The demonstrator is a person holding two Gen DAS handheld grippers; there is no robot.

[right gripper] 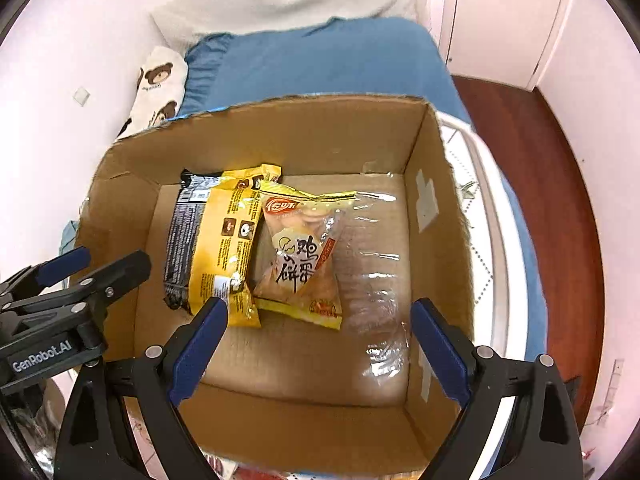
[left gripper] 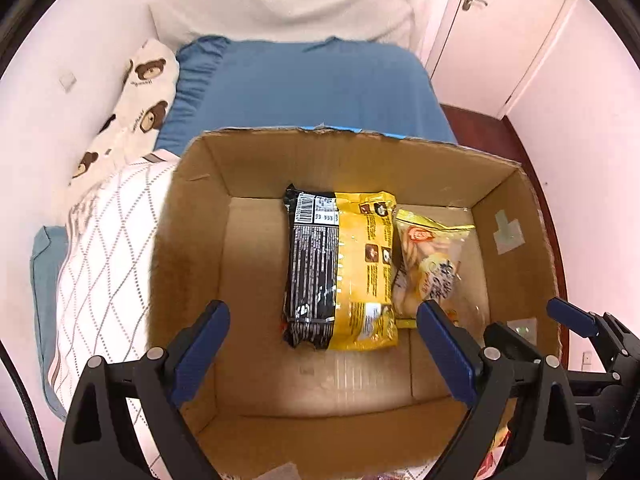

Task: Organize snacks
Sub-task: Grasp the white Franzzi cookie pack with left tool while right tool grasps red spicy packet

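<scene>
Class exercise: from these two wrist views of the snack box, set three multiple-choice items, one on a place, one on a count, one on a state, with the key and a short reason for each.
1. Where does the clear biscuit bag lie in the cardboard box?
A. to the right of the yellow-and-black packet, touching it
B. outside the box on the bed
C. under the yellow-and-black packet

2. How many snack packets lie in the box?
A. none
B. two
C. five

3. How does the right gripper stand?
A. shut on the biscuit bag
B. shut with nothing in it
C. open, holding nothing

Key:
1 A, its edge rests against the yellow-and-black packet on that packet's right.
2 B, only those two lie on the box floor.
3 C, its jaws stand wide apart above the box floor, touching no packet.
</scene>
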